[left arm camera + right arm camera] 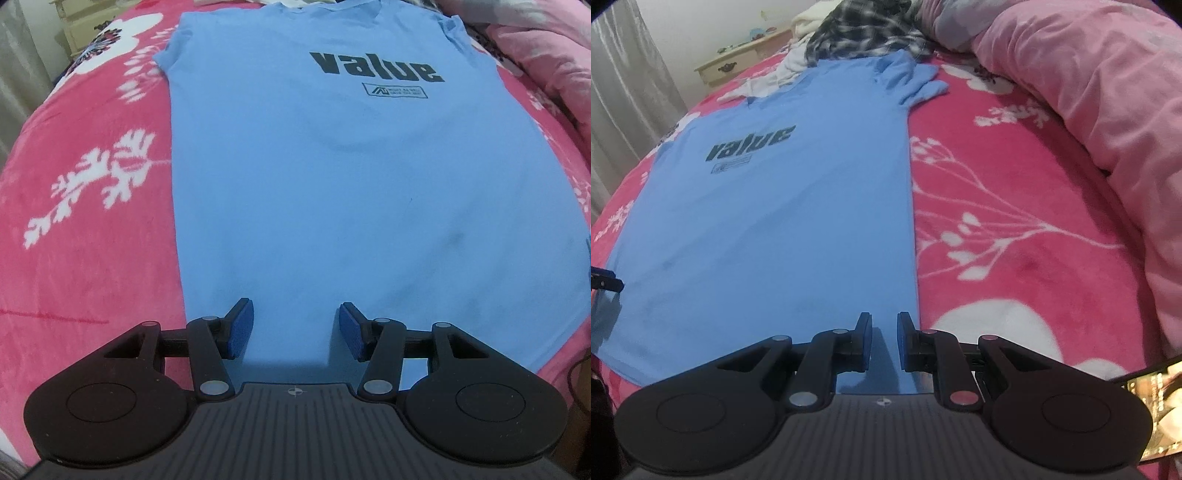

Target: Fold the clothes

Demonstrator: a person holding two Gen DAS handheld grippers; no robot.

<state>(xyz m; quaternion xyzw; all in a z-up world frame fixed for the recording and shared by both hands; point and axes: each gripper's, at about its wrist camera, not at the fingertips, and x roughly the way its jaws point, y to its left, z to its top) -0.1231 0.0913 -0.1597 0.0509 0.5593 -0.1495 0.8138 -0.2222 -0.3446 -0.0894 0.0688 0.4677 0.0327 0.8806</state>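
Observation:
A light blue T-shirt (332, 192) with the black word "value" lies flat, front up, on a pink flowered blanket (85, 258), with its hem nearest me. My left gripper (295, 325) hangs open just above the hem near the shirt's left bottom corner; its blue pads (240, 328) stand wide apart with only flat cloth under them. In the right wrist view the T-shirt (783, 206) has its right sleeve crumpled at the far end. My right gripper (884, 339) sits at the hem by the shirt's right edge, jaws narrow, pinching a ridge of blue cloth.
A pink duvet (1089, 92) is heaped along the right side of the bed. A plaid garment (864, 33) and white cloth (775, 81) lie beyond the collar. A cream nightstand (738, 62) and a curtain (628, 92) stand at the far left. A phone (1145, 398) lies at the near right.

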